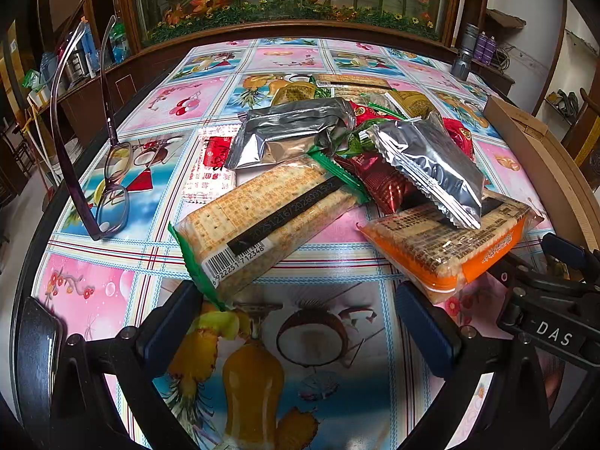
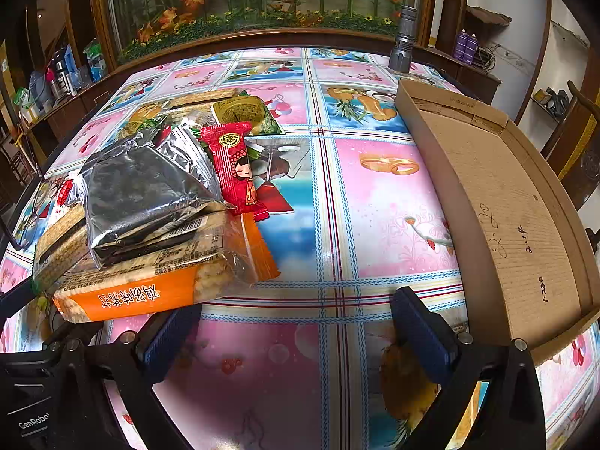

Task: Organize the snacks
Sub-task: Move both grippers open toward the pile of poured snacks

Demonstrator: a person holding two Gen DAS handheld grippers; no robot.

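Observation:
A pile of snack packets lies mid-table. In the left wrist view a green-edged cracker pack (image 1: 262,217) and an orange cracker pack (image 1: 446,243) lie nearest, with silver foil packs (image 1: 292,131) and red packets behind. My left gripper (image 1: 300,326) is open and empty just short of both cracker packs. In the right wrist view the orange cracker pack (image 2: 157,273) lies at the left with a silver pack (image 2: 142,195) on it and a red packet (image 2: 240,165) beside it. My right gripper (image 2: 296,333) is open and empty over bare tablecloth. The cardboard box (image 2: 506,195) is empty at the right.
Purple glasses (image 1: 112,172) stand at the table's left edge. A dark phone (image 1: 37,356) lies near the front left. A grey flashlight (image 2: 403,41) stands at the far edge. The right gripper body (image 1: 555,300) shows at the left view's right side. A glass planter cabinet stands behind.

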